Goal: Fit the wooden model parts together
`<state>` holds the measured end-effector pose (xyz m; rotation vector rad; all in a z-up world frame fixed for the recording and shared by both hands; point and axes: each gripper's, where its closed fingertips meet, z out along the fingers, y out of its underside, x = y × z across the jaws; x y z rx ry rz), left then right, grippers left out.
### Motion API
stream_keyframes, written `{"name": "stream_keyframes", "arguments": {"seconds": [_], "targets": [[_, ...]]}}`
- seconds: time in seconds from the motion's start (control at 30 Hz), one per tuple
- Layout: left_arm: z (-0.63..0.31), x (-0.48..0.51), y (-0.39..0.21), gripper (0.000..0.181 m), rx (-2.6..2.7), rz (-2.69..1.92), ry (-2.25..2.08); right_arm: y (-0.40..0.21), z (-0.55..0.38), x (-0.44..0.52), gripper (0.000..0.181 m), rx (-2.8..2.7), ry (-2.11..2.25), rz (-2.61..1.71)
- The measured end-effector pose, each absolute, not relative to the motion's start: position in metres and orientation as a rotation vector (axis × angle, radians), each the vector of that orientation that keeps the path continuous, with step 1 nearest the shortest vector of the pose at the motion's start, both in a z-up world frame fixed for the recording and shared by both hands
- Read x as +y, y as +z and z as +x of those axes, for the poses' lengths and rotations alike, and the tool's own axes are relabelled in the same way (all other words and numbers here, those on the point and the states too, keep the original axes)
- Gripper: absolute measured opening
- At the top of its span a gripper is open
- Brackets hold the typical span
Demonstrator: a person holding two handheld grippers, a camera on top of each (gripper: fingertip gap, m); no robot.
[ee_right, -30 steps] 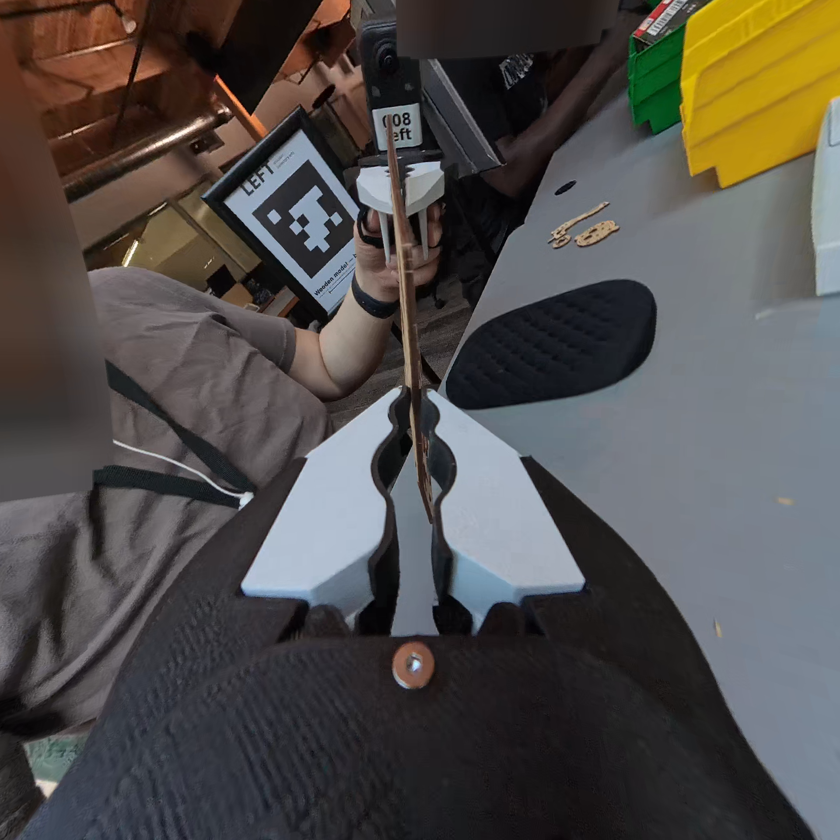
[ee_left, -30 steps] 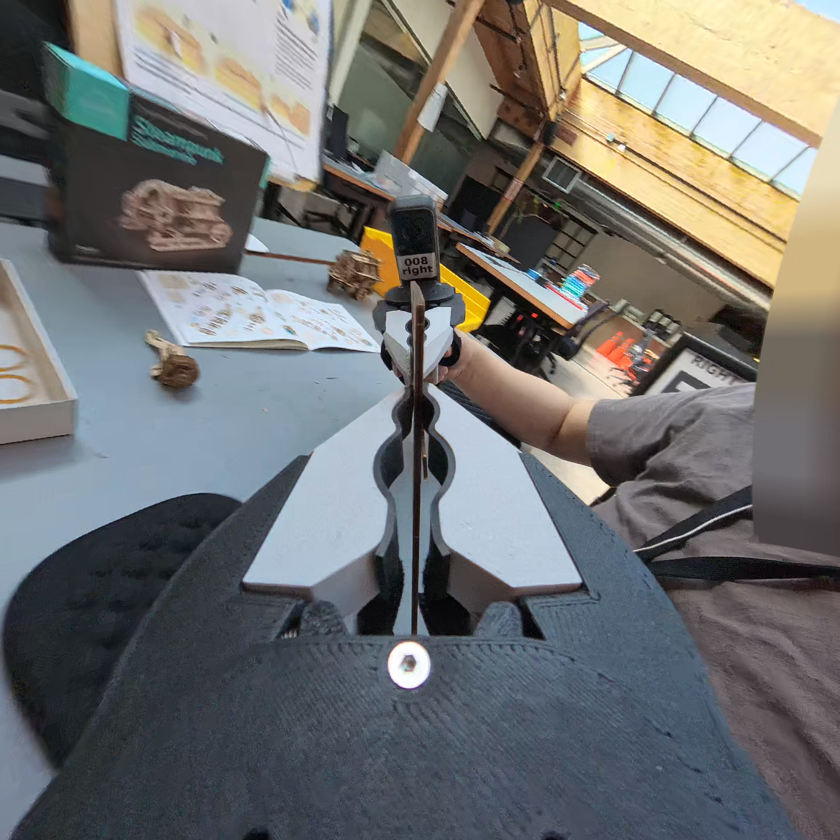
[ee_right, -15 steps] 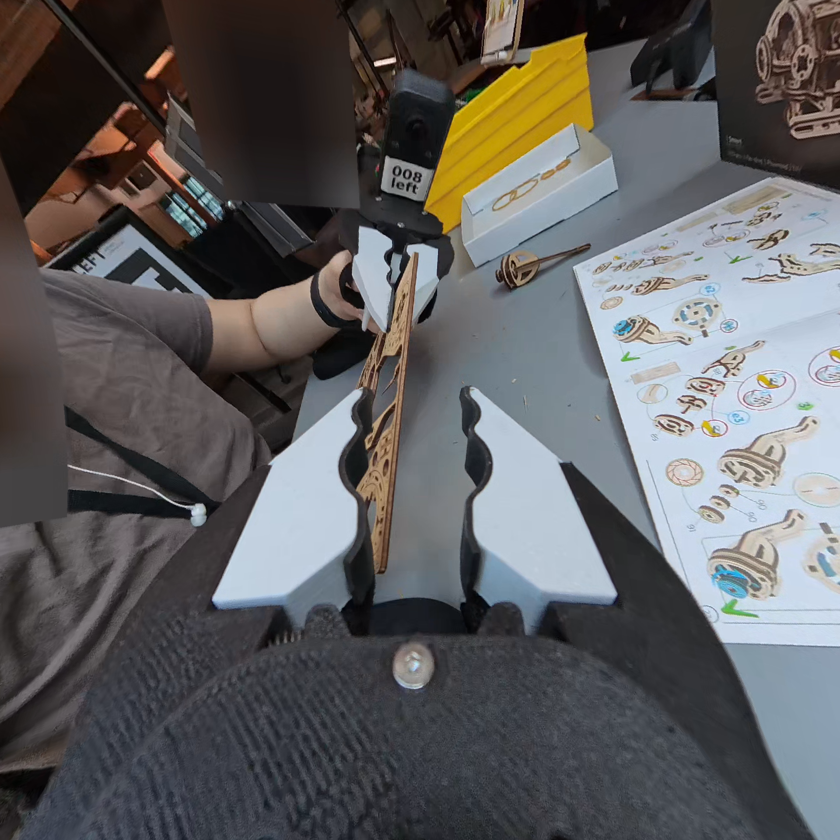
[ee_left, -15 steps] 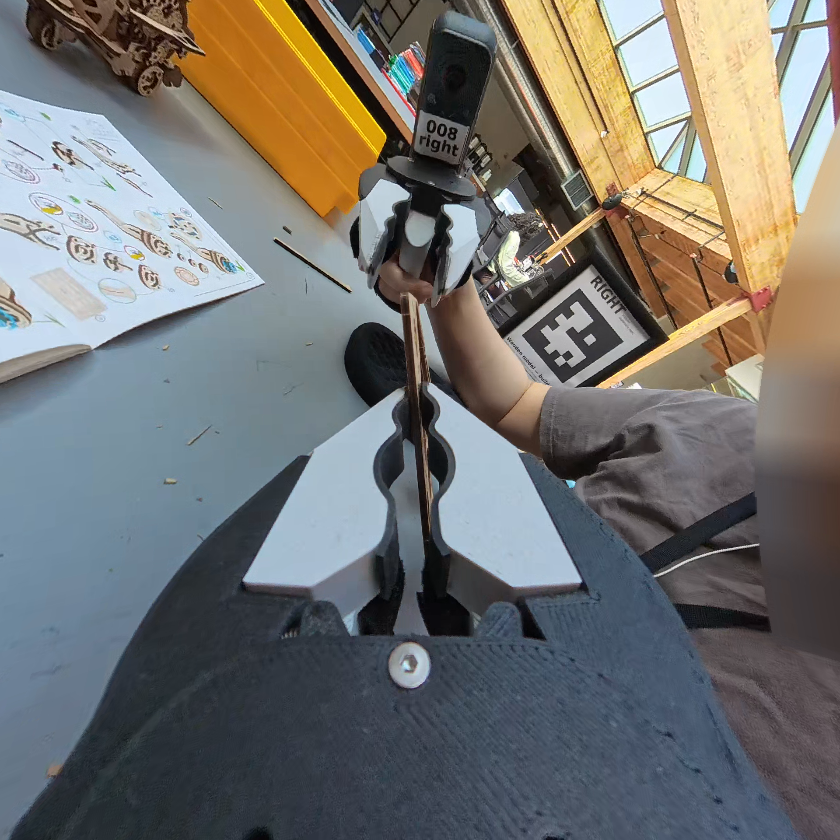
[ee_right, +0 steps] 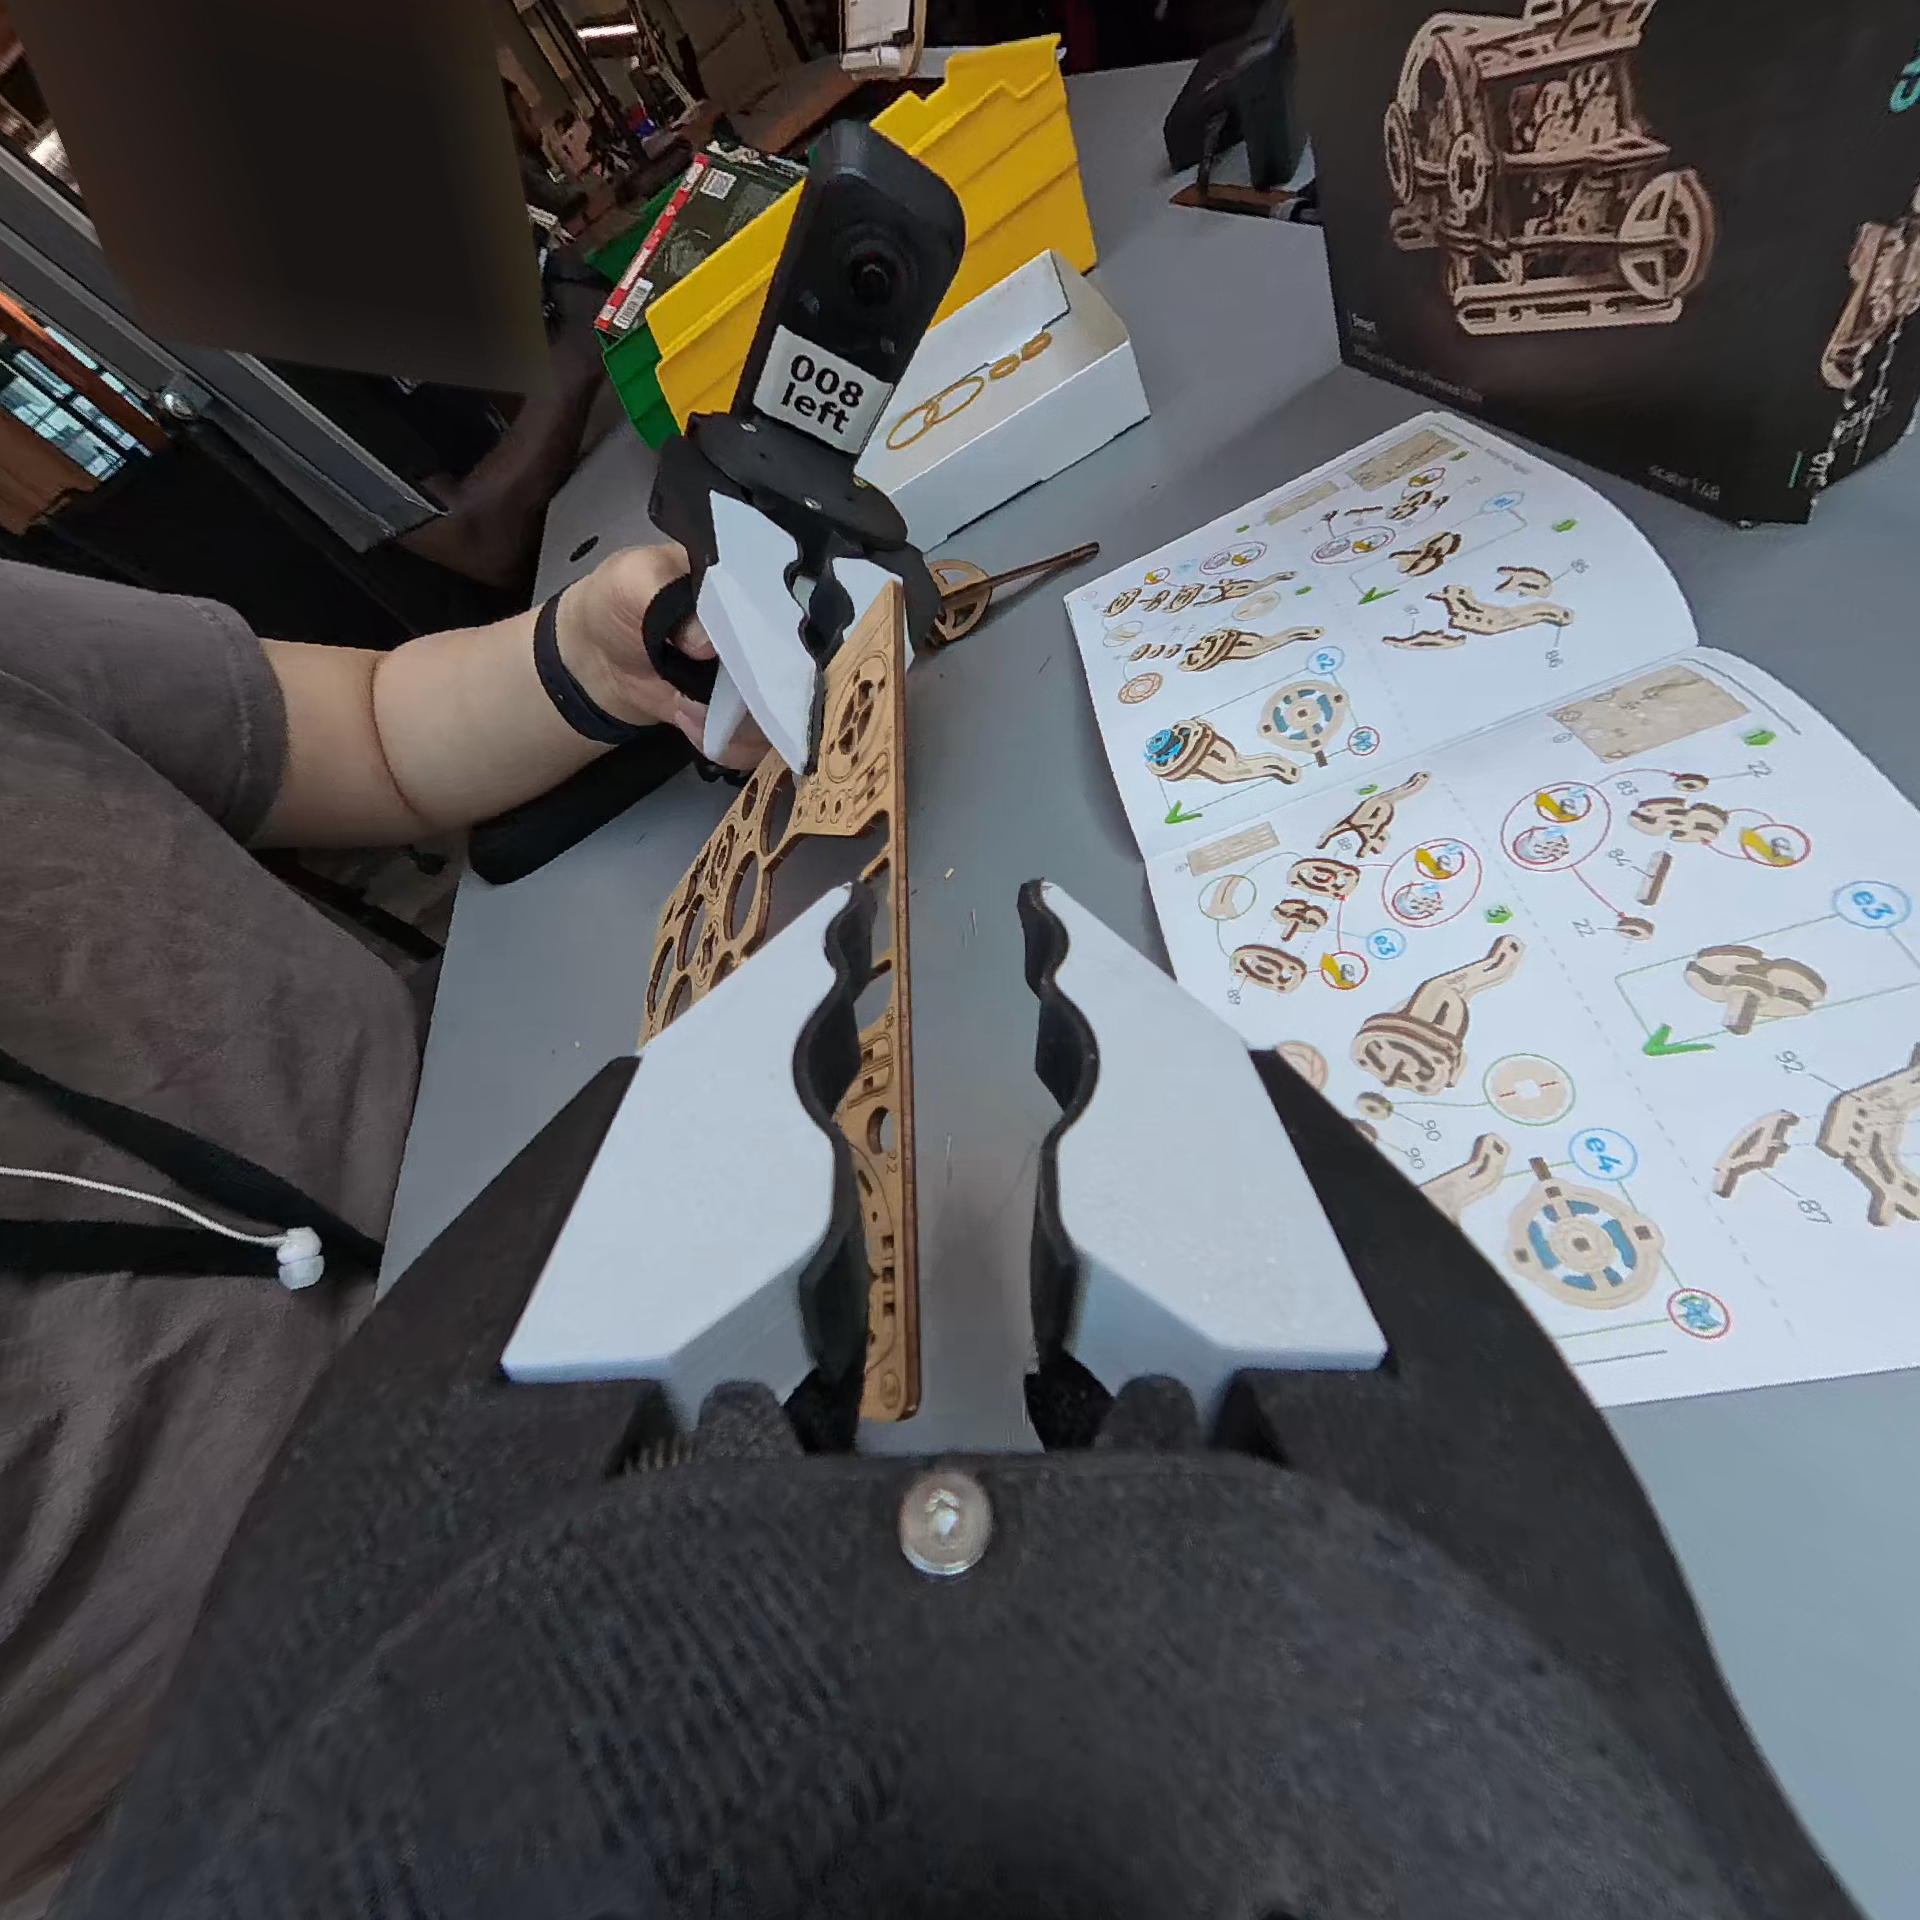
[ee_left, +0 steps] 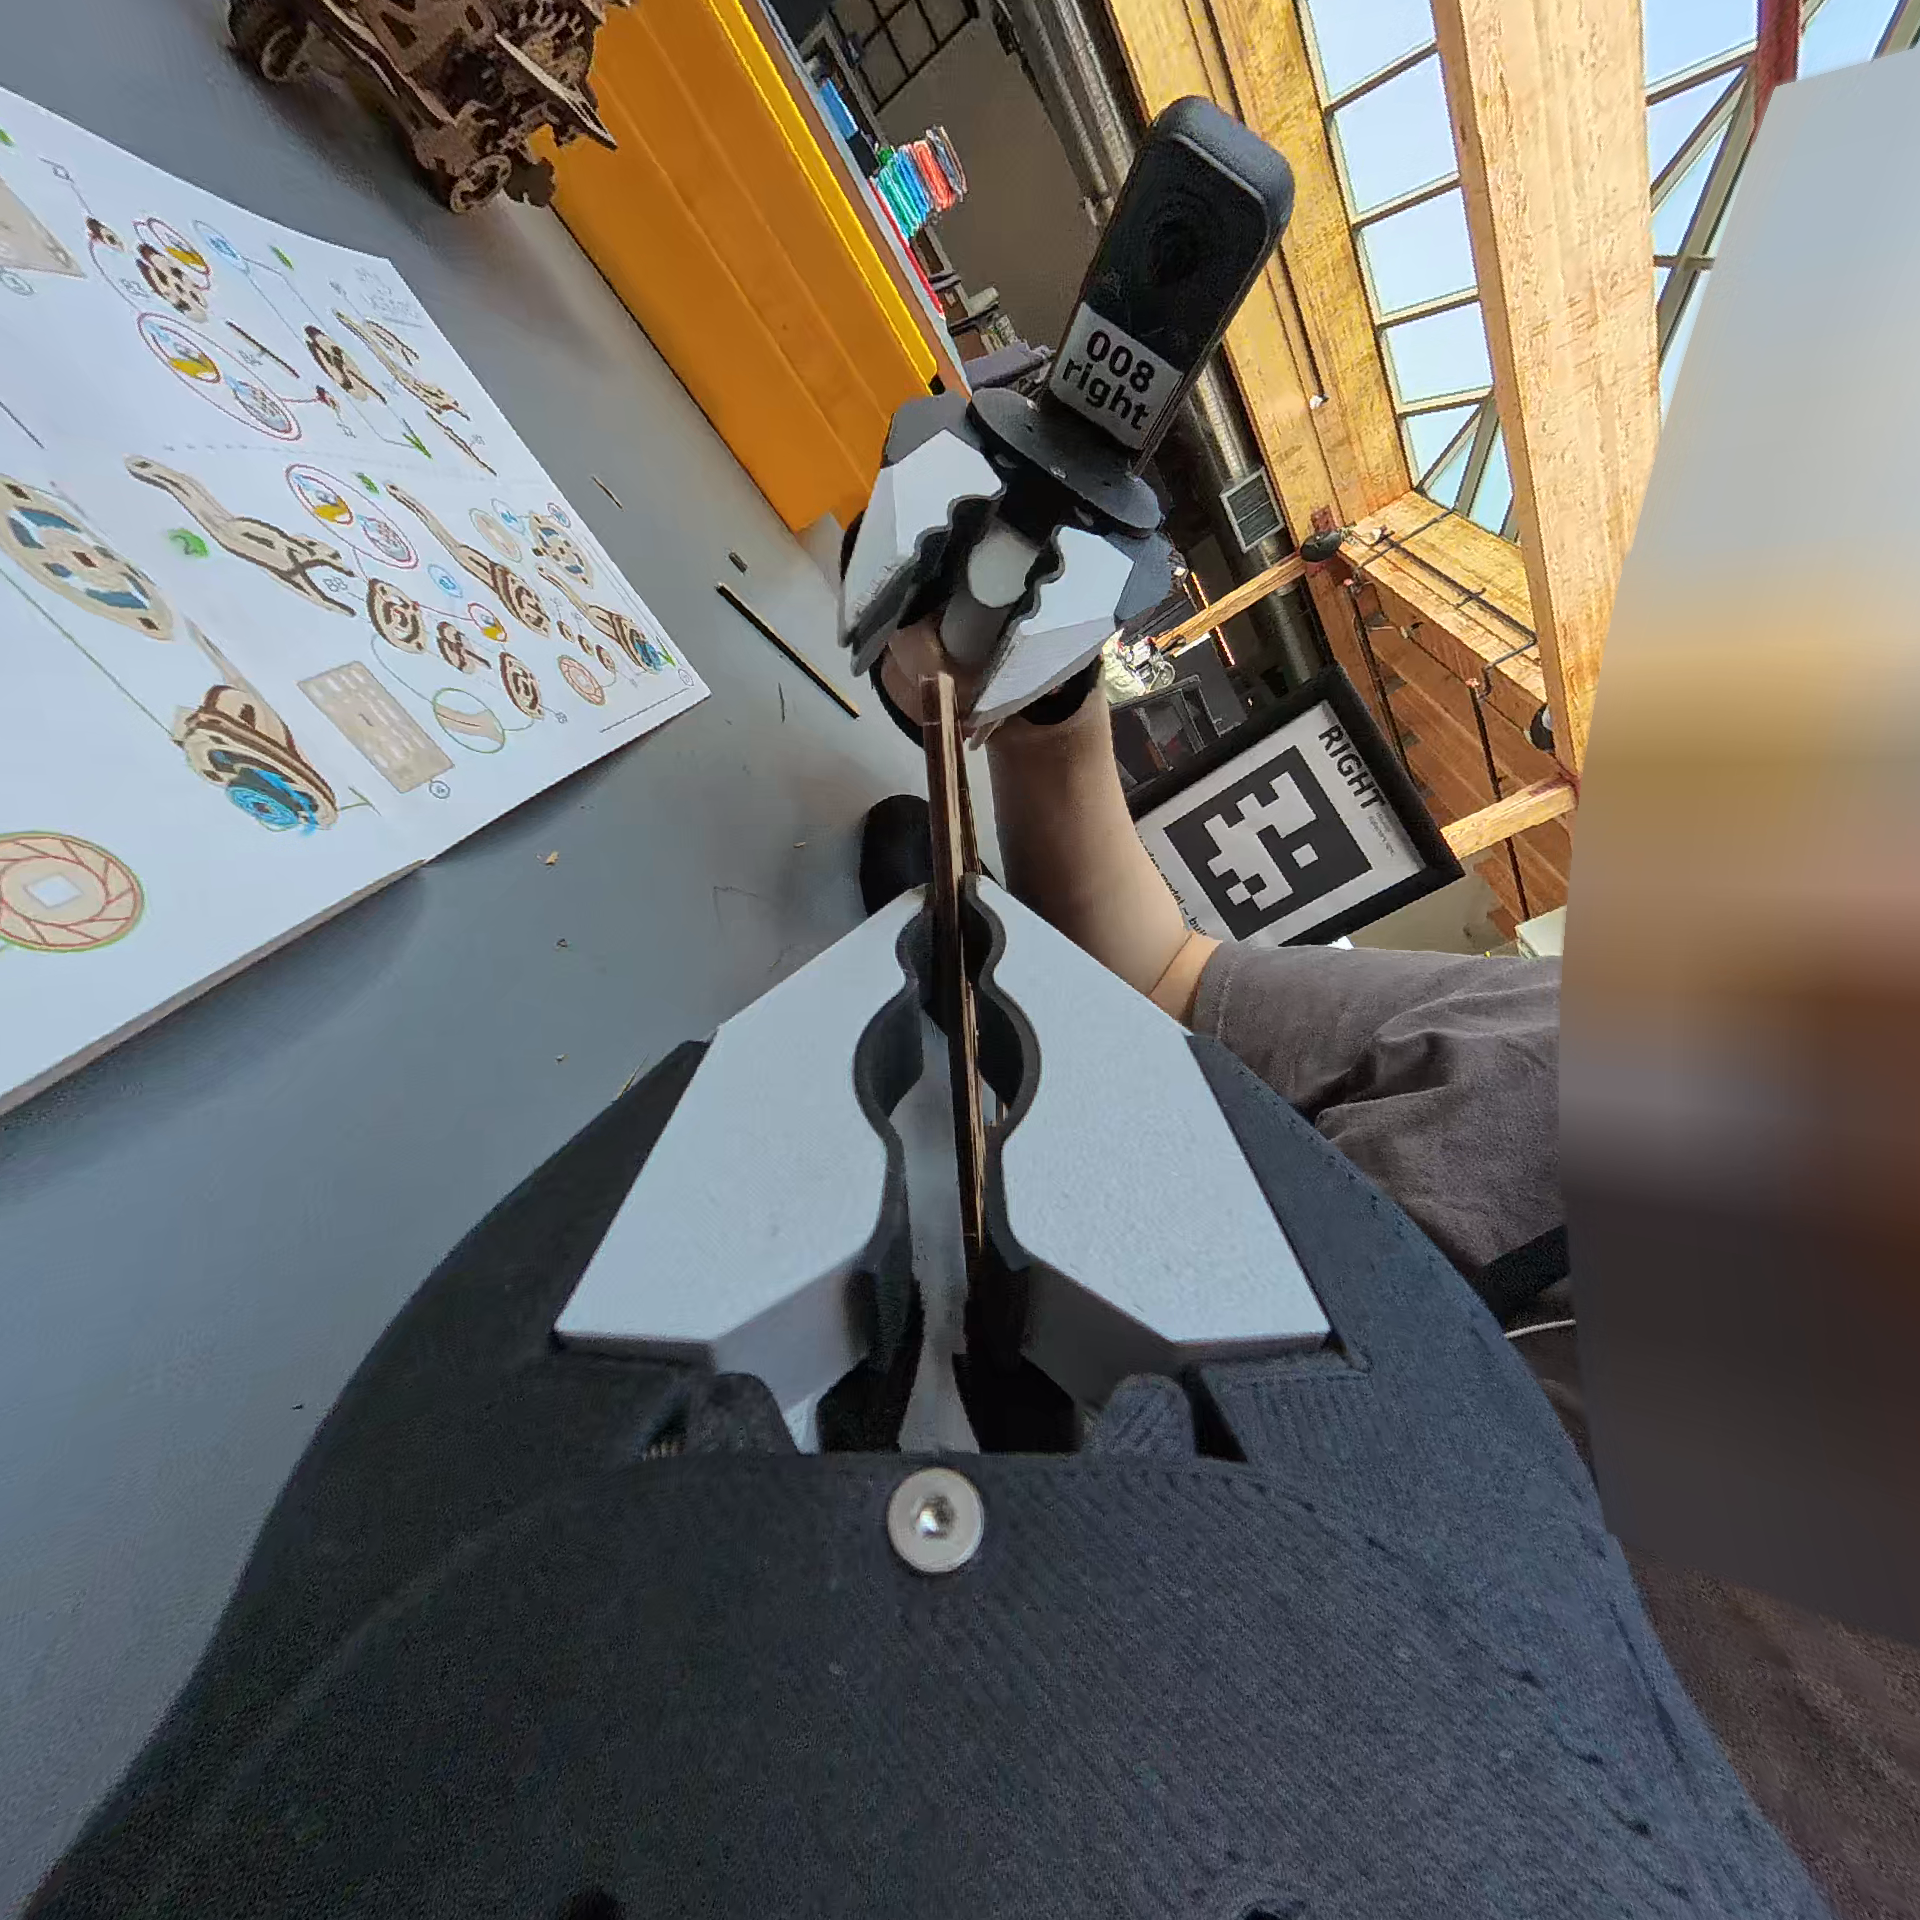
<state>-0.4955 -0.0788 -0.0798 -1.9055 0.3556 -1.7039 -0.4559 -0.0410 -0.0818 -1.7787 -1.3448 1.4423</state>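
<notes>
A thin wooden parts sheet (ee_right: 883, 790) with cut-out holes is held above the grey table (ee_right: 997, 790). In the left wrist view it shows edge-on (ee_left: 943, 790). My left gripper (ee_left: 948, 896) is shut on one end of it; it also shows in the right wrist view (ee_right: 816, 732), clamped on the sheet's far end. My right gripper (ee_right: 940, 904) is open. The sheet's near end lies between its fingers, against the left finger's inner face (ee_right: 831, 1039). In the left wrist view the right gripper (ee_left: 920, 686) shows open at the sheet's far end.
An open instruction booklet (ee_right: 1507, 831) lies to the right. A black model box (ee_right: 1610, 208), a white tray (ee_right: 997, 405) and yellow bins (ee_right: 935, 177) stand behind. A small wooden part on a stick (ee_right: 966, 603) and a black pad (ee_right: 561, 821) lie near the left gripper. An assembled wooden model (ee_left: 436, 73) stands by the booklet. To reach the assembled wooden model (ee_left: 436, 73) in a straight line is about 20 centimetres for my right fingers, about 30 centimetres for my left.
One second ago both grippers were shut on the sheet. My right gripper has opened and let it go. Both grippers have swung over the table, towards the booklet.
</notes>
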Motion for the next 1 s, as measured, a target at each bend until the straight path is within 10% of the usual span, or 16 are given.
{"name": "stream_keyframes", "arguments": {"seconds": [0.7, 1.0], "targets": [[-0.494, -0.081, -0.089, 0.029, 0.455, -1.945, -1.608, -0.103, -0.453, -0.068, 0.004, -1.337, 1.882, -1.861], [-0.493, -0.086, -0.094, 0.004, 0.528, -1.96, -1.626, -0.102, -0.459, -0.075, 0.005, -1.388, 1.834, -1.822]]}}
